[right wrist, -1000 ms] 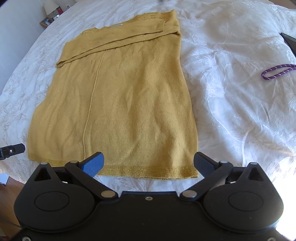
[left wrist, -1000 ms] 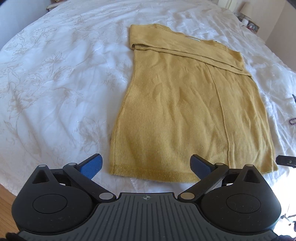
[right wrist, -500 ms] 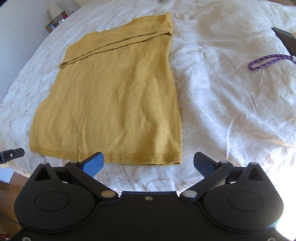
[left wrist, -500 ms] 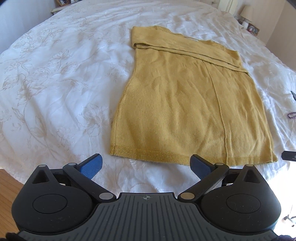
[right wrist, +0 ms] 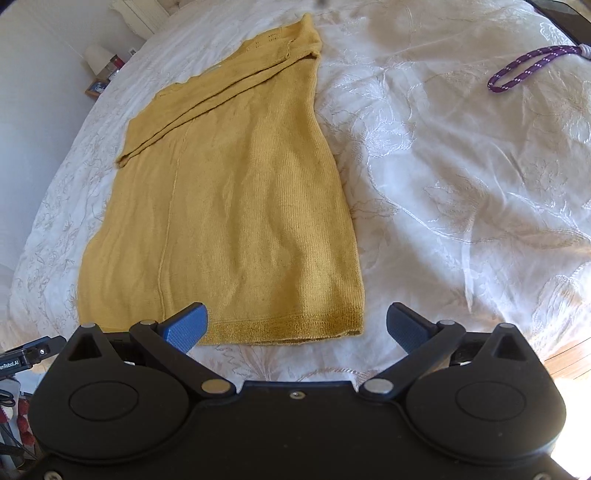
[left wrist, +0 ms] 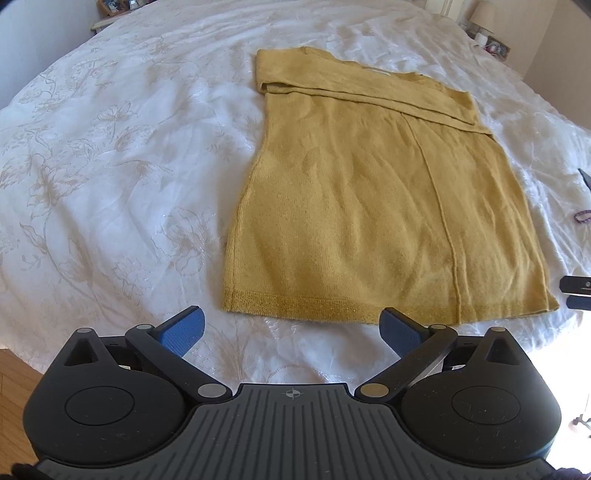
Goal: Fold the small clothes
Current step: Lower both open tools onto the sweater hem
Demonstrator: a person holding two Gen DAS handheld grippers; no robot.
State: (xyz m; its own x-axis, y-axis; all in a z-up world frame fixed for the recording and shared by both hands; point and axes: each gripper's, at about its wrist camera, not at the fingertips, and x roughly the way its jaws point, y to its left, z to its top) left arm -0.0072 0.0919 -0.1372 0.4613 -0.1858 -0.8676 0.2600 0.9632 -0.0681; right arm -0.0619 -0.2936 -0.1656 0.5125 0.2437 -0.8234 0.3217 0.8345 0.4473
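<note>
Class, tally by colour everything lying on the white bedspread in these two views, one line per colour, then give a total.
Mustard yellow: 1, the knit top
Purple: 1, the cord loop
Black: 1, a flat dark object at the bed's far right edge, cut off by the frame
Total: 3

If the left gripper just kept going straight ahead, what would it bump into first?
Probably the yellow sweater. The left gripper is open and points at its near hem, with only a strip of white bedspread between. How high it hovers is hard to judge.
</note>
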